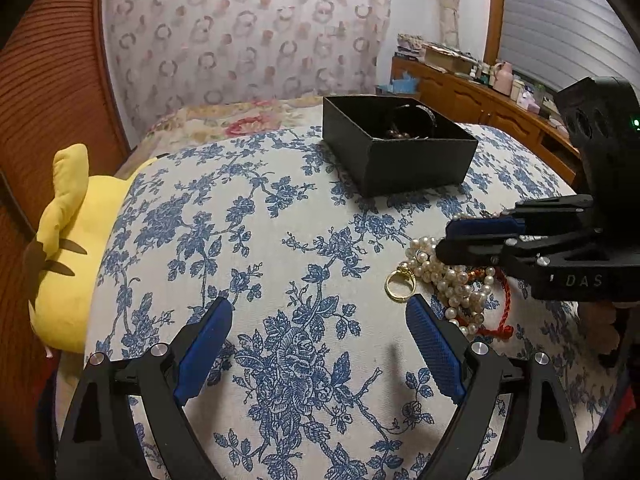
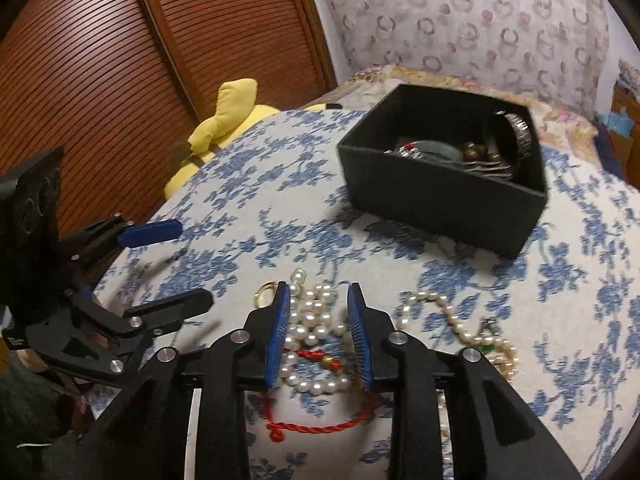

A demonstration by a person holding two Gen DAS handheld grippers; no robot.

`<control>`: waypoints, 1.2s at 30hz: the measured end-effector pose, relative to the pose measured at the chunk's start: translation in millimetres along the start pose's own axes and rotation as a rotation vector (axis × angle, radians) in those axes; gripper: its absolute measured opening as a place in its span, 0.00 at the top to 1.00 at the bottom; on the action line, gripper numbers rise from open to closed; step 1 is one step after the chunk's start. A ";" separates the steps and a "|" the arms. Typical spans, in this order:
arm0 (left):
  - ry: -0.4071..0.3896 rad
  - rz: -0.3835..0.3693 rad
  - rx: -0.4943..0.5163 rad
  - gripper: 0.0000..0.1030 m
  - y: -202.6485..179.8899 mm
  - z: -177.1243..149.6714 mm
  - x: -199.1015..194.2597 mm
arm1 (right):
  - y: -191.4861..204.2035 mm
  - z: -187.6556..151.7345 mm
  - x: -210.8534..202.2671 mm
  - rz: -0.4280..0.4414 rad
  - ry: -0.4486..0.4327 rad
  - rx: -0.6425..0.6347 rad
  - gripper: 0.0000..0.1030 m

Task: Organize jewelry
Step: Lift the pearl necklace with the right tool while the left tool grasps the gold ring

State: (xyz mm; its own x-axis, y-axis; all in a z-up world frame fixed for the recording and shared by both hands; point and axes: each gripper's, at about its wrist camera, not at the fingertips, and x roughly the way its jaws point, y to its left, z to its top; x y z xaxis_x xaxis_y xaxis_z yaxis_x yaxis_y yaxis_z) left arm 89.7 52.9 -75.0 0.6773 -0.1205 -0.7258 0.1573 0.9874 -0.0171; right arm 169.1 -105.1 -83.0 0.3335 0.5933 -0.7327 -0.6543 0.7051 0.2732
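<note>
Only the right wrist view looks down into the black box (image 2: 444, 188), where a watch, brown beads and a green piece lie together; the left wrist view catches just a dark tangle over the box (image 1: 400, 148) rim. That right view also shows a second strand of cream beads (image 2: 460, 328) lying to the right of the right gripper (image 2: 319, 292), with a small green charm on it, which the left view cannot reach. The left view alone shows the gold ring (image 1: 400, 283) whole, resting on the blue-flowered cloth (image 1: 280, 240) just ahead of the left gripper's right finger and touching the edge of the pearl heap (image 1: 452, 280).

The left gripper (image 1: 319, 312) stands wide, its blue pads far apart above bare cloth, holding nothing. The right gripper is partly open, narrower than the left, its two pads straddling the heaped white pearl necklace (image 2: 316, 320); whether the pads touch the pearls cannot be told. A red braided cord (image 2: 320, 426) loops beneath and behind its fingers. The box sits well ahead of both grippers, and a yellow plush toy (image 1: 76, 248) lies off to the left gripper's left.
</note>
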 end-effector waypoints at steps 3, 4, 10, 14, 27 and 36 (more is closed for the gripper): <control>-0.001 -0.001 -0.003 0.17 0.8 0.1 -0.3 | 5.3 -2.9 8.7 -0.010 0.029 -0.024 0.65; -0.002 -0.001 -0.004 0.17 1.1 0.1 -0.6 | 7.5 -3.2 8.9 -0.019 0.024 -0.034 0.67; -0.004 -0.011 -0.010 0.17 0.7 1.3 -2.7 | 11.2 -1.7 -8.7 -0.011 -0.026 -0.067 0.84; -0.004 -0.019 -0.006 0.17 -3.3 2.6 -0.8 | 9.7 4.2 -30.8 -0.022 -0.075 -0.079 0.84; 0.019 -0.072 0.046 0.29 -27.3 8.0 8.6 | -0.7 21.5 -94.6 -0.020 -0.197 -0.078 0.84; 0.056 -0.095 0.071 0.57 -39.7 15.9 23.9 | -7.3 18.6 -99.2 -0.070 -0.197 -0.085 0.84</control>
State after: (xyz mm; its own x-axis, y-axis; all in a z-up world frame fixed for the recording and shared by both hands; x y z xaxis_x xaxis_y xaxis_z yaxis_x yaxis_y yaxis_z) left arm 111.0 9.2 -80.7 0.6162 -0.2050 -0.7604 0.2707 0.9618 -0.0400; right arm 153.4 -161.9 -0.7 0.5013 0.6141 -0.6096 -0.6769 0.7171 0.1658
